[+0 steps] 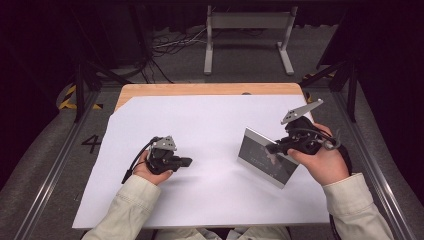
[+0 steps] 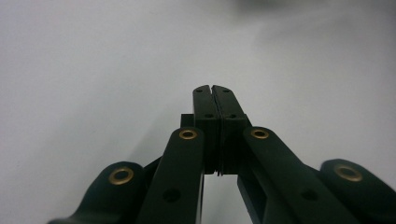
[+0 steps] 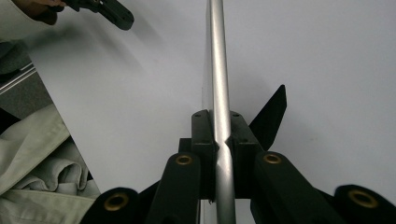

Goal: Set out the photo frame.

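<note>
A silver-edged picture frame (image 1: 260, 159) with a dark glossy face stands tilted at the right of the white sheet, its lower edge low over the sheet. My right gripper (image 1: 273, 148) is shut on the frame's right edge. In the right gripper view the thin silver rim (image 3: 218, 65) runs straight up from between the pads of my right gripper (image 3: 219, 115), and a black back flap (image 3: 272, 116) juts out to the right. My left gripper (image 1: 188, 161) lies low over the sheet at the left, shut with nothing in it. Its pads (image 2: 203, 100) meet above bare white paper.
A white sheet (image 1: 200, 120) covers most of the wooden table (image 1: 210, 89). Metal rails (image 1: 367, 165) run along both sides. A grey metal stand (image 1: 247, 22) and cables lie on the floor beyond the far edge. The left gripper (image 3: 109, 11) shows far off in the right gripper view.
</note>
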A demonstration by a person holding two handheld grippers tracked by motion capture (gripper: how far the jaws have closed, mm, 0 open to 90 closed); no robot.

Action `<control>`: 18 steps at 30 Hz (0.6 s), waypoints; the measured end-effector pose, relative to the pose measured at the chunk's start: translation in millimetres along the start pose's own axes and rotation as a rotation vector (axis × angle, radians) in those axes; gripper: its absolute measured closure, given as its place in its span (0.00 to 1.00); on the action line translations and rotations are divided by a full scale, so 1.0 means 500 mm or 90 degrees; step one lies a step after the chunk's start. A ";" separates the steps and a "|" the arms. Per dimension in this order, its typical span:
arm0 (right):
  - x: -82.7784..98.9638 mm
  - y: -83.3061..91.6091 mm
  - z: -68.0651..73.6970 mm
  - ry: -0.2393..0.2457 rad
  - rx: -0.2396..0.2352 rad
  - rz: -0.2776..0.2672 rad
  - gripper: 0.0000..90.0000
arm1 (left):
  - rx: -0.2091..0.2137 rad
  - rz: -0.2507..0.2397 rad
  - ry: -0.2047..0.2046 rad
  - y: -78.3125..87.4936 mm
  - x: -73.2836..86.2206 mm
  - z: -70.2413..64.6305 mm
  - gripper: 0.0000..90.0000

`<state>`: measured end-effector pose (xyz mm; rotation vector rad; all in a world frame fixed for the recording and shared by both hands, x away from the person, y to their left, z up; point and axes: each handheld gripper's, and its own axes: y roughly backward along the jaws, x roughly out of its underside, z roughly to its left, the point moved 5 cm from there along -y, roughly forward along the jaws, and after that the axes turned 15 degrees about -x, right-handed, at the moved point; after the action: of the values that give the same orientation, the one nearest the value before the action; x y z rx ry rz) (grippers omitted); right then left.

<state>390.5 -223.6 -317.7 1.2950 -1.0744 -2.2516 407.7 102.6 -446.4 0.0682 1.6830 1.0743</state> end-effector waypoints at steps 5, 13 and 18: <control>-0.025 -0.014 -0.005 0.035 -0.024 0.016 0.93 | -0.012 0.000 0.007 0.010 0.011 0.004 0.99; -0.061 -0.035 -0.008 0.075 -0.042 0.041 0.93 | -0.027 -0.001 0.027 0.032 0.031 0.010 0.99; -0.082 -0.053 -0.013 0.106 -0.047 0.064 0.93 | -0.037 0.001 0.036 0.045 0.044 0.014 0.99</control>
<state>420.1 -184.0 -315.1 1.3393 -0.9654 -2.0508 394.1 131.9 -447.9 0.0017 1.7004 1.1351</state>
